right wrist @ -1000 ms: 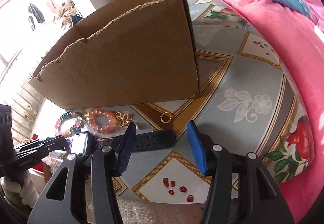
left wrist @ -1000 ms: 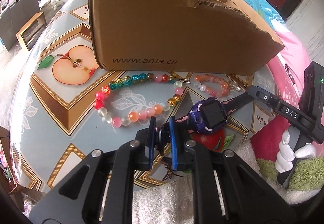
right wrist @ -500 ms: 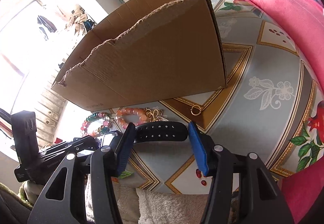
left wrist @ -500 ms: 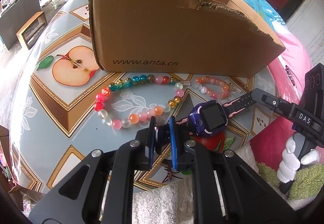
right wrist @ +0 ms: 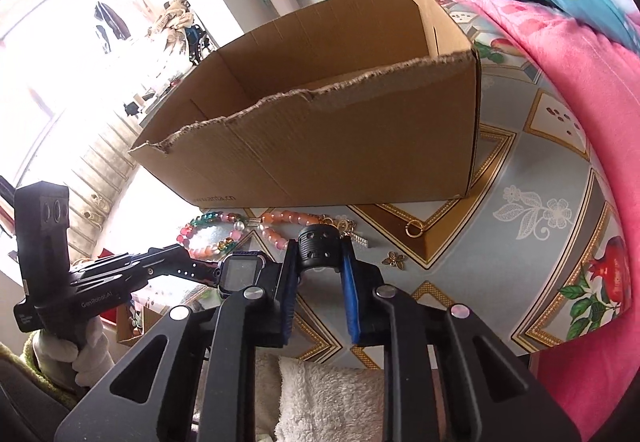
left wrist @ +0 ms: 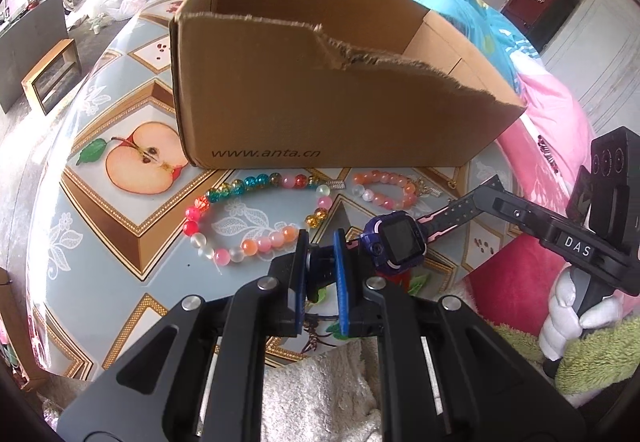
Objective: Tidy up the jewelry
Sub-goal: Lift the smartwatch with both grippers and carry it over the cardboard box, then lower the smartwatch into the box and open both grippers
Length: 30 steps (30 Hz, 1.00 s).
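Purple watch (left wrist: 396, 242) hangs just above the worktop (left wrist: 100, 202), one strap pinched in my left tongs (left wrist: 320, 254), the other in my just-closed right tongs (right wrist: 320, 254); next, lift it into the box (left wrist: 304, 94).

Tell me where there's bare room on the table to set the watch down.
Bare cloth lies left of the cardboard box, around the apple print, and right of the gold ring. The strip before the box is crowded with the long bead strand and pink bracelet.

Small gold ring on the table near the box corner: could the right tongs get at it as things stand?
Probably not yet: the way to the small gold ring lies open, but the right tongs are shut on the black perforated watch strap.
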Each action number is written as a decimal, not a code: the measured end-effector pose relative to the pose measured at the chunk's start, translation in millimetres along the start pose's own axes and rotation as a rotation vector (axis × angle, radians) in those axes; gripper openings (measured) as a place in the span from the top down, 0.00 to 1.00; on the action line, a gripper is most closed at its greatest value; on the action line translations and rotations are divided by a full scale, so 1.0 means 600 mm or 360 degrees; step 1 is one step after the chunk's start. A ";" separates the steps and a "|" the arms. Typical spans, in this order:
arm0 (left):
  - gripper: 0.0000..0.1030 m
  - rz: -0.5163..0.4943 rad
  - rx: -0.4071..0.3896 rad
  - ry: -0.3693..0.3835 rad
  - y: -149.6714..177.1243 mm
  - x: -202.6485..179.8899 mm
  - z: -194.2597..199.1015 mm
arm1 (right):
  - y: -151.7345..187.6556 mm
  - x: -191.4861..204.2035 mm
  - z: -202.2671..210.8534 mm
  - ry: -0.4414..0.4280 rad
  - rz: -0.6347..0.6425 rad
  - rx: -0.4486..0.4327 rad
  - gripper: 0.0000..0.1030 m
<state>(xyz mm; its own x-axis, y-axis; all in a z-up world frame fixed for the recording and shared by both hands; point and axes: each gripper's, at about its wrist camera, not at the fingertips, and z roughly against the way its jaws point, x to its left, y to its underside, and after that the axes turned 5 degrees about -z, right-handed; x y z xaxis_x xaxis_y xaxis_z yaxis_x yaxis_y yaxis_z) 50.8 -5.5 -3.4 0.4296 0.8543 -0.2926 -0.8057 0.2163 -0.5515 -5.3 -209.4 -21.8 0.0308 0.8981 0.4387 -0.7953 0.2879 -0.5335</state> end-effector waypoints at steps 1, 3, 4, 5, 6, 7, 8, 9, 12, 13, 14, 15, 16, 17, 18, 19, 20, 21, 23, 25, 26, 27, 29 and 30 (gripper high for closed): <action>0.89 -0.0010 -0.0019 0.0016 -0.005 -0.001 0.011 | -0.004 0.006 0.008 -0.0005 0.0020 -0.0011 0.81; 0.89 -0.0033 -0.0069 0.0064 -0.017 -0.005 0.037 | -0.015 0.021 0.025 -0.0002 0.0066 -0.0035 0.81; 0.89 -0.0044 -0.0098 0.0089 -0.026 -0.008 0.051 | -0.022 0.029 0.035 0.0002 0.0091 -0.0053 0.81; 0.89 -0.0050 -0.0124 0.0114 -0.037 -0.009 0.066 | -0.032 0.038 0.047 0.0004 0.0120 -0.0080 0.81; 0.89 -0.0063 -0.0158 0.0135 -0.050 -0.011 0.081 | -0.044 0.046 0.058 -0.0006 0.0145 -0.0112 0.81; 0.89 -0.0080 -0.0192 0.0144 -0.064 -0.013 0.094 | -0.058 0.054 0.069 -0.0023 0.0164 -0.0143 0.81; 0.89 -0.0094 -0.0224 0.0148 -0.082 -0.013 0.106 | -0.073 0.061 0.077 -0.0043 0.0186 -0.0175 0.81; 0.89 -0.0099 -0.0245 0.0159 -0.100 -0.012 0.115 | -0.089 0.066 0.082 -0.0069 0.0204 -0.0199 0.81; 0.89 -0.0078 -0.0285 0.0180 -0.159 -0.001 0.122 | -0.146 0.076 0.071 -0.0111 0.0223 -0.0214 0.81; 0.89 -0.0101 -0.0310 0.0148 -0.179 0.000 0.121 | -0.166 0.077 0.061 -0.0120 0.0221 -0.0202 0.81; 0.89 -0.0128 -0.0340 0.0093 -0.198 0.001 0.117 | -0.184 0.076 0.049 -0.0126 0.0216 -0.0183 0.81; 0.89 -0.0137 -0.0350 0.0056 -0.218 0.003 0.113 | -0.204 0.075 0.033 -0.0138 0.0209 -0.0155 0.81; 0.89 -0.0143 -0.0344 0.0057 -0.238 0.004 0.102 | -0.222 0.071 0.016 -0.0149 0.0194 -0.0119 0.81; 0.89 -0.0142 -0.0338 0.0058 -0.255 0.006 0.092 | -0.238 0.067 -0.001 -0.0160 0.0174 -0.0074 0.81; 0.89 -0.0148 -0.0334 0.0032 -0.275 0.009 0.079 | -0.255 0.063 -0.023 -0.0170 0.0152 -0.0014 0.81; 0.89 -0.0167 -0.0316 -0.0003 -0.291 0.011 0.064 | -0.269 0.058 -0.043 -0.0180 0.0116 0.0039 0.81; 0.89 -0.0172 -0.0283 -0.0032 -0.308 0.014 0.046 | -0.286 0.051 -0.066 -0.0202 0.0064 0.0103 0.81; 0.89 -0.0158 -0.0245 -0.0047 -0.323 0.019 0.027 | -0.301 0.043 -0.089 -0.0217 0.0009 0.0164 0.81; 0.89 -0.0148 -0.0173 -0.0083 -0.352 0.026 -0.011 | -0.332 0.031 -0.129 -0.0212 -0.0082 0.0243 0.81; 0.89 -0.0147 -0.0102 -0.0128 -0.374 0.034 -0.046 | -0.361 0.024 -0.163 -0.0187 -0.0112 0.0275 0.81; 0.89 -0.0149 -0.0066 -0.0157 -0.381 0.038 -0.063 | -0.374 0.021 -0.179 -0.0157 -0.0118 0.0292 0.81; 0.89 -0.0163 -0.0029 -0.0177 -0.388 0.039 -0.079 | -0.384 0.020 -0.193 -0.0129 -0.0113 0.0304 0.81; 0.89 -0.0167 0.0036 -0.0220 -0.400 0.045 -0.111 | -0.399 0.020 -0.219 -0.0038 -0.0086 0.0327 0.81; 0.89 -0.0165 0.0076 -0.0243 -0.405 0.049 -0.128 | -0.405 0.019 -0.231 0.0000 -0.0072 0.0345 0.81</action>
<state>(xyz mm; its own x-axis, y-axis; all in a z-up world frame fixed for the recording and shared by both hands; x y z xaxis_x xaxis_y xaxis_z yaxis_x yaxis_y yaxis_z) 290.3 -69.2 62.0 0.4473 0.8873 -0.1126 -0.7804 0.3257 -0.5338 272.0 -222.9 12.5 0.0696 0.8858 0.4588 -0.9046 0.2499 -0.3453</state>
